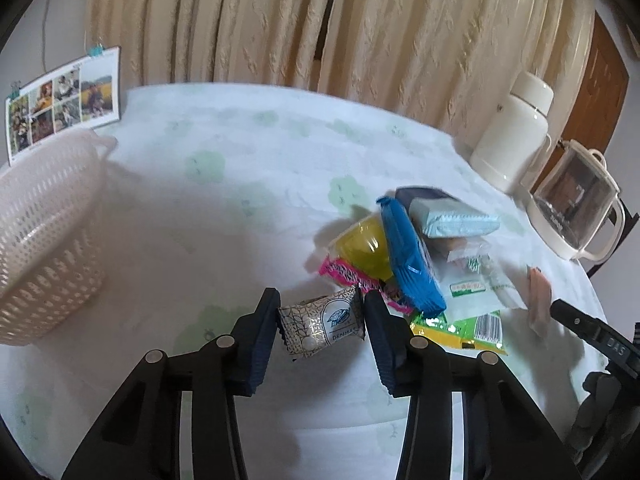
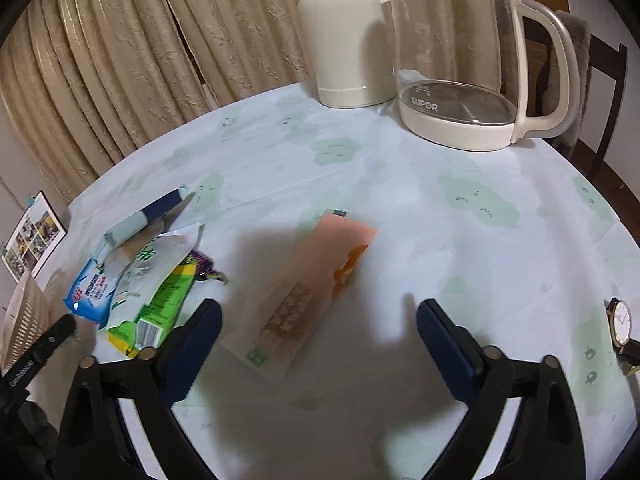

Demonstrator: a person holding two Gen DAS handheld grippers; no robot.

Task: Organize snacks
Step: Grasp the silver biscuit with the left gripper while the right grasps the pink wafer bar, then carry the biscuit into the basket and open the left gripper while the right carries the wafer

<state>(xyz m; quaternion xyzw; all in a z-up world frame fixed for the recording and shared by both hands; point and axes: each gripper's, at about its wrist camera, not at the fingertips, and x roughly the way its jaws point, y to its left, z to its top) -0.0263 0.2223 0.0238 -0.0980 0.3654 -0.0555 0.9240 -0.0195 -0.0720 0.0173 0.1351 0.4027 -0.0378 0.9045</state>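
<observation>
My left gripper (image 1: 322,312) is shut on a small gold-and-white patterned snack packet (image 1: 320,326), pinched at both ends, just in front of the snack pile. That pile holds a blue packet (image 1: 408,256), a yellow jelly cup (image 1: 364,248), a pink wrapper (image 1: 348,274), a pale blue pack (image 1: 452,218) and a green-and-white bag (image 1: 476,292). A white lattice basket (image 1: 44,216) stands at the left. My right gripper (image 2: 320,308) is wide open over a pink-and-orange packet (image 2: 316,284) that lies flat on the tablecloth; its fingers do not touch it.
A white thermos (image 2: 344,40) and a glass kettle (image 2: 460,60) stand at the table's far edge. A wristwatch (image 2: 620,328) lies at the right. A photo calendar (image 1: 60,100) leans behind the basket. Curtains hang behind; a chair (image 2: 592,92) is beyond the kettle.
</observation>
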